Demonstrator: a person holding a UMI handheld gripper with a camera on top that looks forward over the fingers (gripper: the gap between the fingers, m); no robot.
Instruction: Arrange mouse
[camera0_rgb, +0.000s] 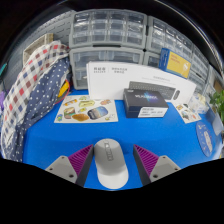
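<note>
Two tongs (110, 163) fingers: released, mouse (111, 162) between them, gaps either side
Risk: uneven closing could skew the mouse on the blue worktop (60, 140)

Mouse (111, 162): was pale grey-white, oval and smooth, with a small scroll wheel near its far end.
Pose: lay flat, long axis pointing away along the fingers.
Place: rested on the blue surface, between the two fingers, a gap visible at either side.
</note>
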